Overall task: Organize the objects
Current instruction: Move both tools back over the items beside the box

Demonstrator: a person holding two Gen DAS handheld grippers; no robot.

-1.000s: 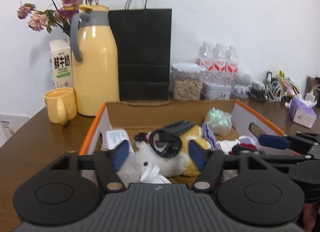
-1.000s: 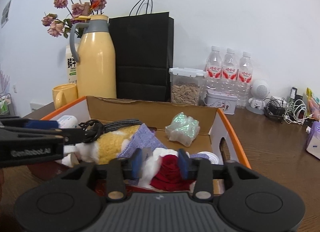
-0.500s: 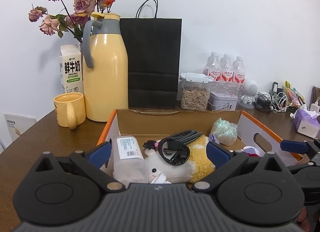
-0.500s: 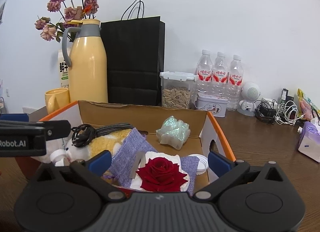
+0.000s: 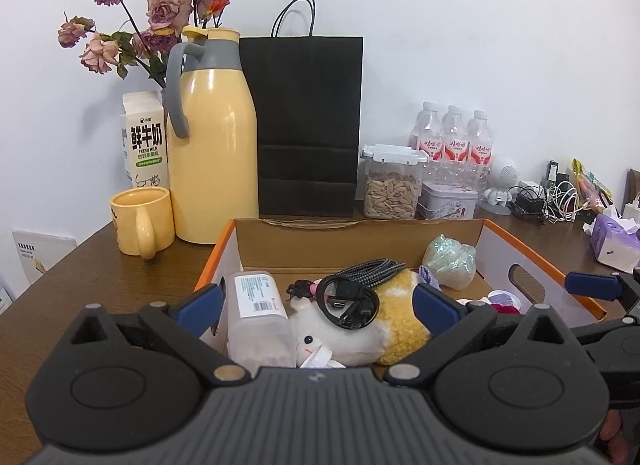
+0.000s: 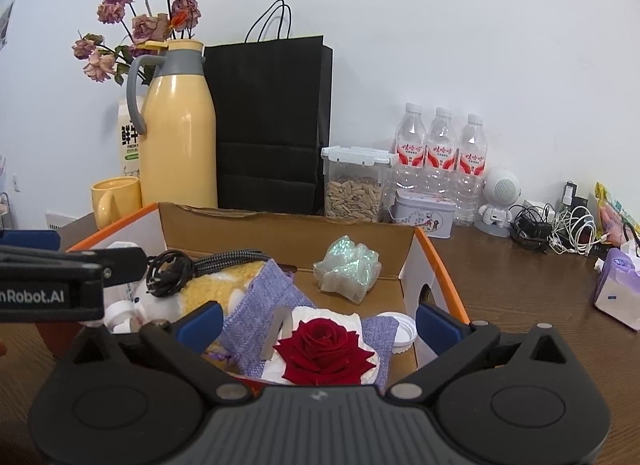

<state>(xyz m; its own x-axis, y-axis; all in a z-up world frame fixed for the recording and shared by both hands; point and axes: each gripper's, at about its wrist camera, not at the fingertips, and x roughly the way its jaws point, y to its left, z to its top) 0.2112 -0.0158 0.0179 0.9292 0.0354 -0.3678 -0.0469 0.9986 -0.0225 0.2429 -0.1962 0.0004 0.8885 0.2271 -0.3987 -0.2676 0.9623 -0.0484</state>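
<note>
Both the left gripper [image 5: 316, 307] and right gripper [image 6: 320, 323] gape wide, holding nothing. The box [image 6: 448, 277] on the table already holds plush [image 5: 400, 321], cable [image 5: 352, 301], rose [image 6: 324, 353]; sorting seems nearly finished.

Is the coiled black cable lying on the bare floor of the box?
No, the coiled black cable rests on top of the plush toy inside the cardboard box.
</note>
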